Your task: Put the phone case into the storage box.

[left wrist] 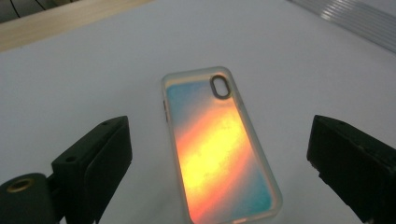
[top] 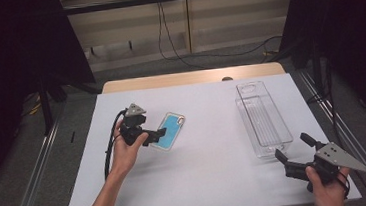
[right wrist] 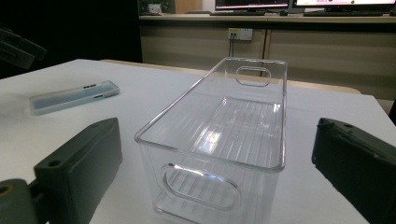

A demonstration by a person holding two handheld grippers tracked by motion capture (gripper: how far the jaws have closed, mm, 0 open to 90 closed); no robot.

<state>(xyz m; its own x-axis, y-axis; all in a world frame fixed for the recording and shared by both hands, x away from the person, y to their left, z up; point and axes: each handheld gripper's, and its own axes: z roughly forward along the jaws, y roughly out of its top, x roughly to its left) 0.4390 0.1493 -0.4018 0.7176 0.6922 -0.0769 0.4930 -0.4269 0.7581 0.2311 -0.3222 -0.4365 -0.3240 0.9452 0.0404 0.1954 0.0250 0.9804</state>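
You are holding the left gripper (top: 159,133) low over the phone case (top: 170,129), jaws spread wide with the case lying flat on the white table (top: 213,180) between and ahead of them — the pads are not touching it. In the left gripper view the case (left wrist: 219,149) is showing its iridescent back, camera cutout at the far end, centred between the two black jaws. Nothing is gripped yet, so by my reading the work is sitting at its first step: the case is not lifted, and the clear plastic bin (top: 263,117) is standing empty.

You are keeping the right gripper (top: 292,151) at the near short end of that bin, jaws also apart and holding nothing; the right gripper view is looking straight down the length of the bin (right wrist: 219,140), its near handle slot between the jaws, the phone case (right wrist: 72,97) well off to its left.

Left to do, likely: close on the case, carry it across, set it in the bin (the right hand may be steadying).

Obstacles — none on the stretch of table between case and bin. The flat case is offering only thin edges to the pads, so a slip is the main risk.
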